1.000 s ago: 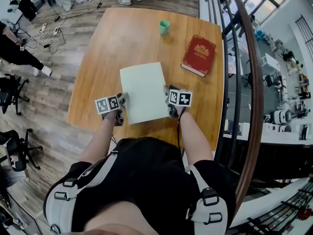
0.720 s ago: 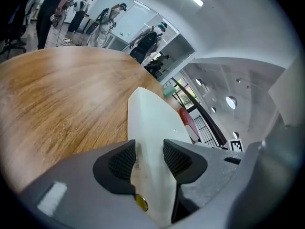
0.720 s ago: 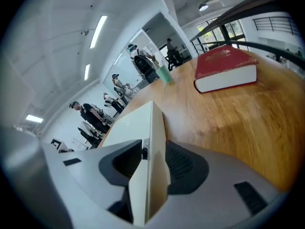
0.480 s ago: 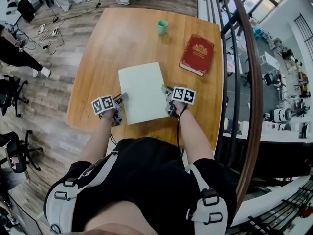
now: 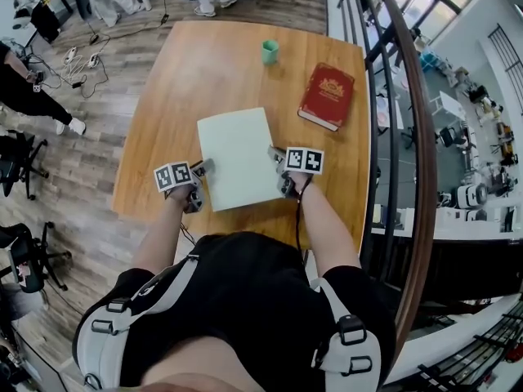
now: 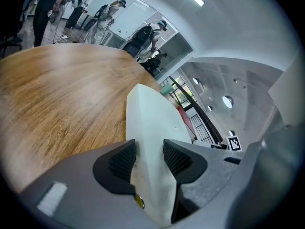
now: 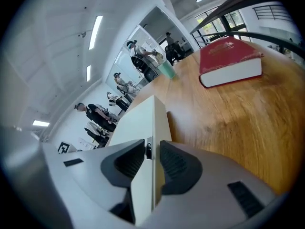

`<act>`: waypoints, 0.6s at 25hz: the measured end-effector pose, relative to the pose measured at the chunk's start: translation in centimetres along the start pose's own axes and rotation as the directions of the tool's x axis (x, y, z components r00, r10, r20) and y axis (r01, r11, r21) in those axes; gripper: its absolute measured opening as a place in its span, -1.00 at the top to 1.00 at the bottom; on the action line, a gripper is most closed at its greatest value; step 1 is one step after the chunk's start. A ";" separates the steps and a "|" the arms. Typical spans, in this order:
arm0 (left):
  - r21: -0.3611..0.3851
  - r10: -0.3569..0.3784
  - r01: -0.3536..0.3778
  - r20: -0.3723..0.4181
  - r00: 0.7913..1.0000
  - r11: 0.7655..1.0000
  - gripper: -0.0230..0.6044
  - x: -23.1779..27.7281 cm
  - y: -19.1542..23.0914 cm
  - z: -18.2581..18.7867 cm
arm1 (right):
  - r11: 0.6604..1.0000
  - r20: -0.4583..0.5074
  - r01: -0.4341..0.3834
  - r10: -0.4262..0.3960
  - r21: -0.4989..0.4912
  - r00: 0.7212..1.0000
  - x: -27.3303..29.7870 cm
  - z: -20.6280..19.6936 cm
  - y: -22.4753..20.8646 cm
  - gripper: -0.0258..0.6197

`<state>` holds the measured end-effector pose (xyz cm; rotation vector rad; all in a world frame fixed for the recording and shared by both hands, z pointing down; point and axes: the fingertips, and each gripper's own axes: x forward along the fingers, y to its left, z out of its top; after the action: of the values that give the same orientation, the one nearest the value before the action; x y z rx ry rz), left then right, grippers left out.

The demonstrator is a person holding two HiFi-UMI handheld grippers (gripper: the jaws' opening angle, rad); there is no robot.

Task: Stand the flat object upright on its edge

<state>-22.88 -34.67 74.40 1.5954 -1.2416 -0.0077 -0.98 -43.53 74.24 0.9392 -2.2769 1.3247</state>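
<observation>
A pale green flat book (image 5: 237,158) lies on the wooden table (image 5: 188,72) near its front edge. My left gripper (image 5: 202,171) is at the book's left edge. In the left gripper view its jaws (image 6: 149,154) straddle that edge of the book (image 6: 147,113) at their widest, having just been opening, and I see no squeeze. My right gripper (image 5: 278,168) is at the right edge. Its jaws (image 7: 152,159) have just been closing, and both pads now lie against the book's edge (image 7: 145,116).
A red hardback book (image 5: 328,95) lies at the far right of the table, also seen in the right gripper view (image 7: 228,61). A green cup (image 5: 270,51) stands at the far edge. People stand on the floor to the left, beyond the table.
Both grippers have rolled slightly while staying at the book's side edges. The right marker cube has turned a little. The book has kept its place on the table.
</observation>
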 end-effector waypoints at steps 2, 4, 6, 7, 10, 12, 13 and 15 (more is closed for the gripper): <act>0.010 -0.021 0.021 0.000 1.000 1.000 0.37 -0.3 -0.4 0.2 | 1.000 0.011 -0.020 0.020 -0.021 1.000 -0.6 0.5 0.8 0.60; 0.026 -0.050 0.050 0.006 0.999 0.998 0.37 -0.6 -1.3 0.6 | 0.999 0.032 -0.030 0.031 -0.045 0.999 -1.4 1.4 1.5 0.60; 0.056 -0.075 0.074 0.016 0.997 0.996 0.37 -0.9 -2.6 1.2 | 0.997 0.062 -0.028 0.032 -0.073 0.998 -2.4 2.4 2.0 0.60; 0.076 -0.087 0.085 0.022 0.996 0.993 0.37 -1.0 -3.3 1.6 | 0.995 0.078 -0.026 0.033 -0.091 0.996 -3.0 2.8 2.3 0.60; 0.160 -0.123 0.115 0.036 0.992 0.980 0.38 -1.7 -5.2 2.9 | 0.988 0.121 -0.024 0.043 -0.155 0.992 -4.8 3.5 3.2 0.60; 0.217 -0.155 0.143 0.039 0.987 0.966 0.38 -2.0 -6.8 3.9 | 0.983 0.160 -0.017 0.047 -0.185 0.986 -6.1 4.1 3.7 0.60; 0.244 -0.173 0.158 0.041 0.984 0.957 0.38 -2.1 -7.7 4.4 | 0.980 0.186 -0.008 0.046 -0.197 0.981 -6.8 4.5 3.9 0.60; 0.297 -0.203 0.184 0.035 0.979 0.937 0.38 -1.9 -9.5 5.4 | 0.973 0.242 0.020 0.037 -0.228 0.970 -8.2 5.7 4.2 0.60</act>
<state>-20.23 -38.21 64.25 1.9858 -1.1695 -0.0002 2.24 -44.02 63.93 1.0613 -2.5534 0.9649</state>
